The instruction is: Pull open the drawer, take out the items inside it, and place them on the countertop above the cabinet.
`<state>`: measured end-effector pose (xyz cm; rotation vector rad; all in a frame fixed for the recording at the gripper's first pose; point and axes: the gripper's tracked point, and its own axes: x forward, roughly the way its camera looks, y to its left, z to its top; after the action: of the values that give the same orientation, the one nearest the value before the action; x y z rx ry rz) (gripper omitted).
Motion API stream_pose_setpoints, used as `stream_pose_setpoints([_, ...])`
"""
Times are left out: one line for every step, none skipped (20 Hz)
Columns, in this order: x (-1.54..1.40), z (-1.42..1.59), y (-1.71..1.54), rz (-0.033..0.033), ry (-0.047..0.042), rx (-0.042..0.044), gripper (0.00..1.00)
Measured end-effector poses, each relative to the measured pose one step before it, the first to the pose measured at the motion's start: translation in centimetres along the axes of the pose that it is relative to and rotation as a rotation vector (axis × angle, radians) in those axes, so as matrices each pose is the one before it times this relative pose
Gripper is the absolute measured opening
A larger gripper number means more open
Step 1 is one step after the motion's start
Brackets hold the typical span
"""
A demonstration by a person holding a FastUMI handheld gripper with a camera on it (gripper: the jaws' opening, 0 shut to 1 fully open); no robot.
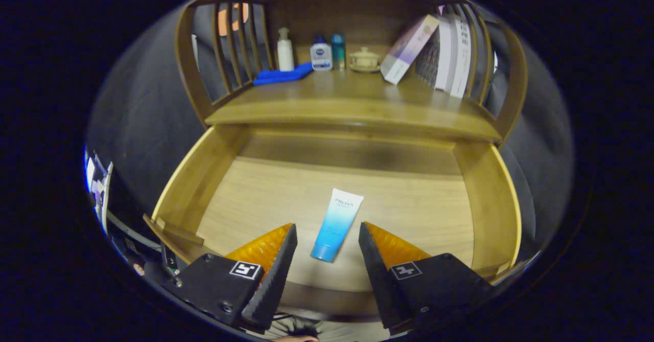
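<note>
The drawer (225, 178) stands pulled out below the countertop (352, 107), its wooden floor in plain sight. A single tube (337, 224) lies flat on that floor, cap end toward the gripper (327, 232), tilted slightly off the line of the fingers. The gripper hangs over the drawer's front part with its fingers (278, 260) spread wide; the tube's cap end sits in the gap between the tips, touching neither as far as can be seen. On the countertop, at the back, stand a white pump bottle (285, 50), two small bottles (328, 53) and a lidded bowl (364, 59). A blue cloth (283, 74) lies beside them, and books (444, 55) lean at the far side.
</note>
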<state>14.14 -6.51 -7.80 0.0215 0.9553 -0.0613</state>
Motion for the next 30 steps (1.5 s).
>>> stream_pose_setpoints([0.584, 0.125, -0.281, -0.00652, 0.02841, 0.00581, 0.78])
stream_pose_setpoints([0.514, 0.024, -0.071, 0.00228, 0.02648, 0.0031, 0.78])
stream_pose_setpoints([0.412, 0.076, -0.174, -0.00802, 0.02482, -0.00234, 0.78])
stream_pose_setpoints([0.564, -0.07, 0.1, 0.00151, 0.02693, -0.00703, 0.78])
stream_pose_setpoints([0.408, 0.022, -0.032, -0.00509, 0.02564, -0.00101, 0.78])
stream_pose_setpoints([0.554, -0.165, -0.022, -0.00059, 0.02834, -0.00399, 0.78])
stream_pose_setpoints([0.499, -0.118, 0.124, 0.00462, 0.02554, 0.00559, 0.78])
stream_pose_setpoints([0.467, -0.236, 0.163, 0.00391, 0.02719, 0.01032, 0.78])
stream_pose_setpoints([0.443, -0.212, -0.063, 0.00176, 0.0289, 0.01512, 0.78])
stream_pose_setpoints([0.364, -0.171, -0.134, -0.00696, 0.02245, 0.01891, 0.78])
stream_pose_setpoints([0.288, 0.005, -0.062, -0.00103, 0.0205, 0.01211, 0.78])
stream_pose_setpoints([0.327, -0.049, 0.021, 0.00011, 0.02024, 0.00565, 0.78])
stream_pose_setpoints([0.281, -0.148, -0.003, -0.00238, 0.02306, -0.00266, 0.78])
stream_pose_setpoints([0.413, -0.375, 0.198, 0.00492, 0.03046, -0.00715, 0.77])
stream_pose_setpoints([0.307, -0.455, 0.057, -0.00203, 0.0334, -0.00382, 0.76])
stream_pose_setpoints([-0.387, 0.226, -0.096, -0.01077, -0.00213, -0.01101, 0.75])
stream_pose_setpoints([0.562, 0.039, -0.207, -0.01683, 0.0014, -0.02208, 0.73])
stream_pose_setpoints([-0.09, -0.09, -0.153, -0.0178, -0.00733, -0.0159, 0.71])
stream_pose_setpoints([-0.1, -0.121, 0.047, -0.00408, 0.00132, 0.00223, 0.63])
stream_pose_setpoints([0.205, -0.062, 0.061, 0.0, -0.00412, 0.00572, 0.58])
stream_pose_setpoints([-0.066, 0.032, -0.022, 0.0004, -0.00701, 0.00994, 0.52])
stream_pose_setpoints([-0.118, -0.075, -0.04, 0.00071, -0.00666, 0.01299, 0.51])
stream_pose_setpoints([-0.16, 0.036, -0.055, -0.00009, -0.00818, 0.01102, 0.51])
stream_pose_setpoints([-0.283, -0.017, -0.149, -0.00176, -0.011, 0.0057, 0.5])
stream_pose_setpoints([-0.526, 0.078, -0.145, 0.00222, -0.01235, 0.00654, 0.49])
stream_pose_setpoints([-0.605, 0.161, -0.073, 0.00569, -0.01344, 0.00616, 0.48])
stream_pose_setpoints([-0.634, 0.276, -0.061, 0.00655, -0.0146, 0.00714, 0.47])
stream_pose_setpoints([-0.756, 0.371, -0.111, 0.00411, -0.01626, 0.00563, 0.46])
stream_pose_setpoints([-0.735, 0.453, -0.109, 0.00145, -0.01517, 0.00147, 0.46])
stream_pose_setpoints([-0.73, 0.489, -0.051, -0.00192, -0.01636, 0.00025, 0.46])
